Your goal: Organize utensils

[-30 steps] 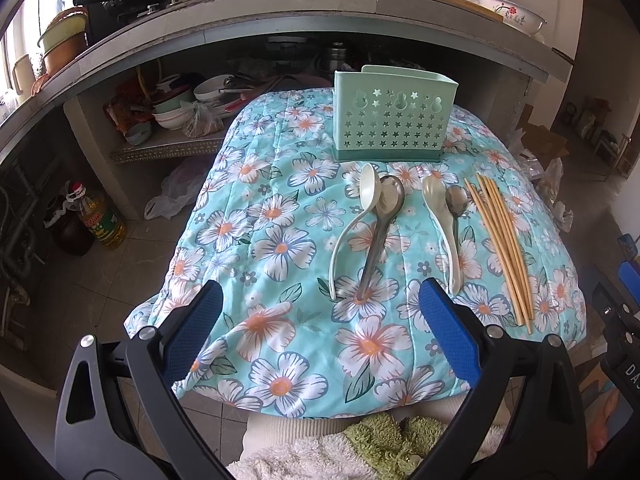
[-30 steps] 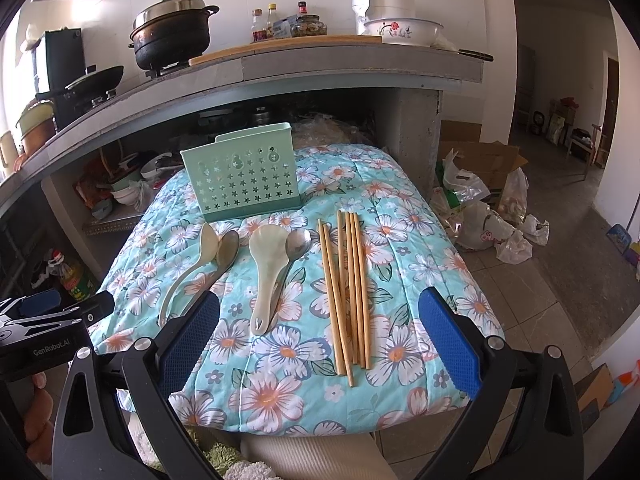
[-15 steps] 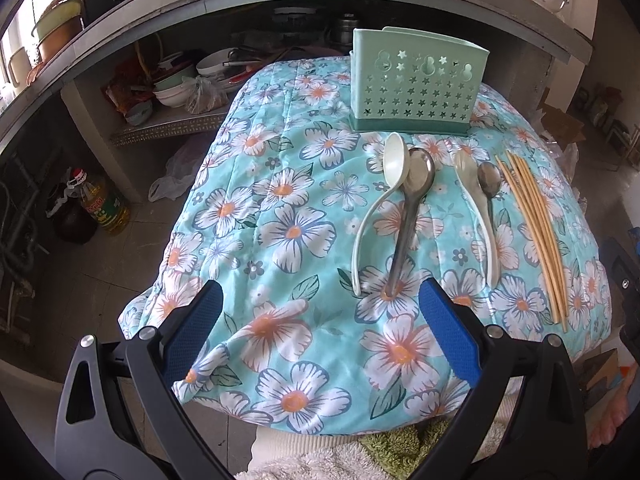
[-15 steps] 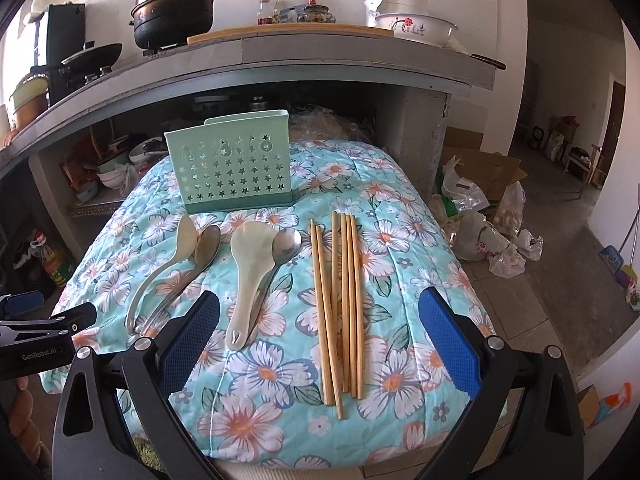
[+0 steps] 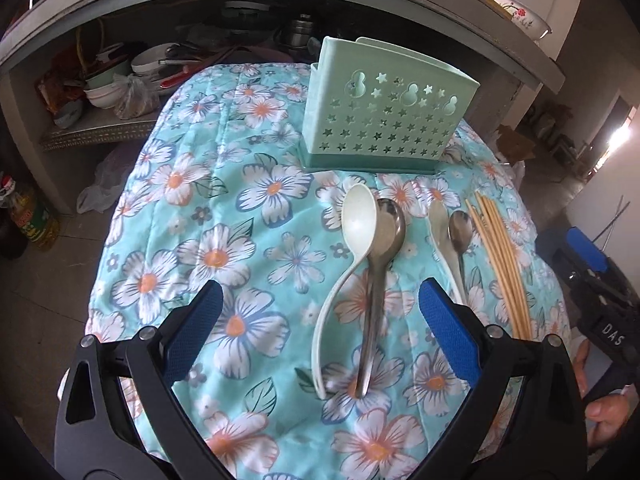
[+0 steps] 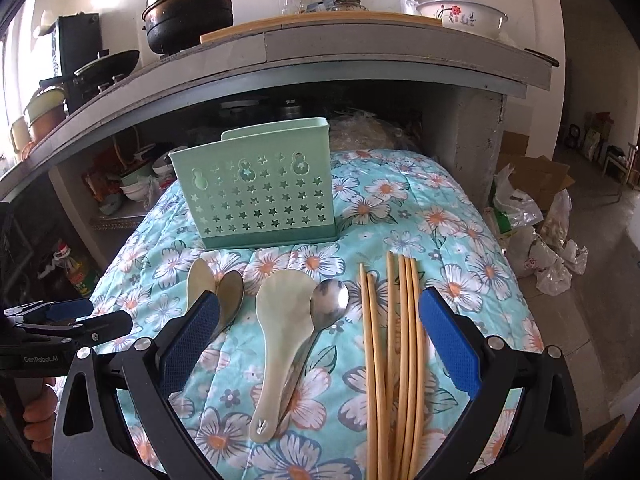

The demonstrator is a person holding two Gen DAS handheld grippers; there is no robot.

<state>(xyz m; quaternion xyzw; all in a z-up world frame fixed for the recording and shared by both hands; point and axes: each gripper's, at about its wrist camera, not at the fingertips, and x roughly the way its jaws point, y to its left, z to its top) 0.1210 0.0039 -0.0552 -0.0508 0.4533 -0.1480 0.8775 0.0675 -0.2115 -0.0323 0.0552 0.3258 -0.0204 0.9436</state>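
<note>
A mint green utensil holder (image 5: 384,120) (image 6: 260,192) with star cut-outs stands upright at the far end of the floral cloth. In front of it lie a white plastic spoon (image 5: 352,256) beside a steel spoon (image 5: 380,280), then a white rice paddle (image 6: 280,328) with a second steel spoon (image 6: 326,306) against it, then several wooden chopsticks (image 6: 400,360) (image 5: 500,264). My left gripper (image 5: 320,332) hovers open above the handles of the first spoon pair. Over the paddle and chopsticks, my right gripper (image 6: 320,336) is open too. Neither holds anything.
A floral quilted cloth (image 5: 240,208) covers the low table. Behind it a concrete counter (image 6: 360,52) carries a black pot (image 6: 188,12), bottles and a bowl (image 6: 460,16). Dishes crowd the shelf (image 5: 112,80) below. An oil bottle (image 5: 28,220) stands on the floor at left, bags (image 6: 528,240) at right.
Both grippers have moved forward and lower toward the table. The utensils now appear larger and lie between the open fingers. Nothing on the cloth has moved.
</note>
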